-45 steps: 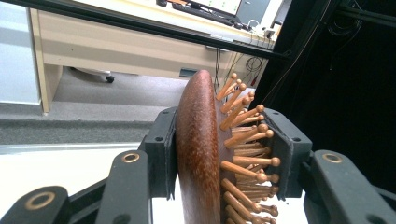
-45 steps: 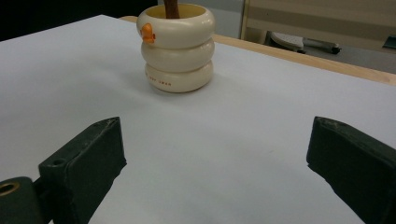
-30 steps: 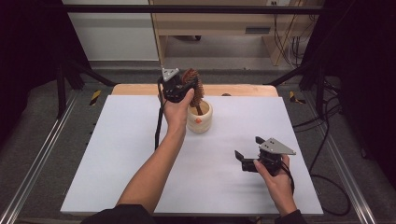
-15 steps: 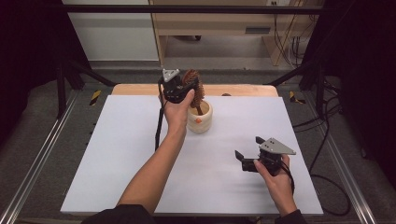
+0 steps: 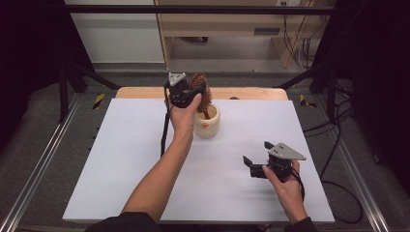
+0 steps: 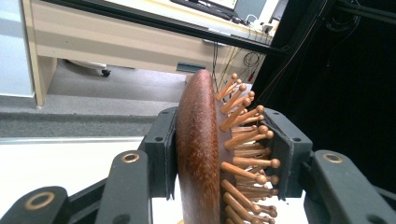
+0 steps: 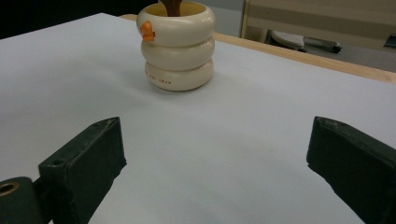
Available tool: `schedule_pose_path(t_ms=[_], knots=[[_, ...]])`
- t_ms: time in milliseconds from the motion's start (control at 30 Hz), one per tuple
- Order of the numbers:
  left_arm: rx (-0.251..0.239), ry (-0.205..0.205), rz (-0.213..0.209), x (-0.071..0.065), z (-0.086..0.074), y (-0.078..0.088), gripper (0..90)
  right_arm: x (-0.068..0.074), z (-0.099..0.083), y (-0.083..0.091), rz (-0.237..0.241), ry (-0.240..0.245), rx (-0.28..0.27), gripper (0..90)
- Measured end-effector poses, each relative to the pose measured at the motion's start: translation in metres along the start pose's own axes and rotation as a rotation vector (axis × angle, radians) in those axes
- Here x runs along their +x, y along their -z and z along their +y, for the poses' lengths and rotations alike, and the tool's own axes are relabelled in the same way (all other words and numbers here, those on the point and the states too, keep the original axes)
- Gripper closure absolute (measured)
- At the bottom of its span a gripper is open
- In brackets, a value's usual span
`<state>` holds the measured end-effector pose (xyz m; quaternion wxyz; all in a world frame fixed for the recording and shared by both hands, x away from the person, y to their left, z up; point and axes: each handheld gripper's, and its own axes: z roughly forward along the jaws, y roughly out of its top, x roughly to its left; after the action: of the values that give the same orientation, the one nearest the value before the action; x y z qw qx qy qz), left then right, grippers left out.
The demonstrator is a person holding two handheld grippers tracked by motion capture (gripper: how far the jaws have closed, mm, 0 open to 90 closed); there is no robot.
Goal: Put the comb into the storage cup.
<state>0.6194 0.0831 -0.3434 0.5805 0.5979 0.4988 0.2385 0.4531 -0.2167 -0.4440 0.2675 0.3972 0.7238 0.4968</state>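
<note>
Centrally, cream ringed cup (image 5: 208,123) holds wooden hairbrush (image 5: 200,92) handle-down; left gripper (image 5: 186,94) clamps brush head; right gripper (image 5: 258,159) jaws wide apart over white table (image 5: 121,159), holding nothing

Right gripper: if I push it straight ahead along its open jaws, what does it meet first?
Probably the cream ribbed holder with the orange dot, standing ahead on the white table. The right gripper points slightly right of it, so it may just miss; depth is unclear. Nothing lies between them.

Small print on lowest ring of cream holder (image 7: 178,44); too small to read.
</note>
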Motion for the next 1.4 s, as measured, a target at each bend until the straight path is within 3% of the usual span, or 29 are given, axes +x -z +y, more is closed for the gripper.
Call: schedule_pose_path(t_ms=[900,1400], knots=[[0.002,0.019,-0.016,-0.0024,-0.0053,-0.0021,51.0,0.0006,-0.0005,-0.0009,0.008,0.005,0.007,4.6],[-0.001,0.031,-0.013,0.0028,-0.007,-0.0012,50.6,0.0014,-0.0007,-0.0017,0.011,0.008,0.009,4.6]])
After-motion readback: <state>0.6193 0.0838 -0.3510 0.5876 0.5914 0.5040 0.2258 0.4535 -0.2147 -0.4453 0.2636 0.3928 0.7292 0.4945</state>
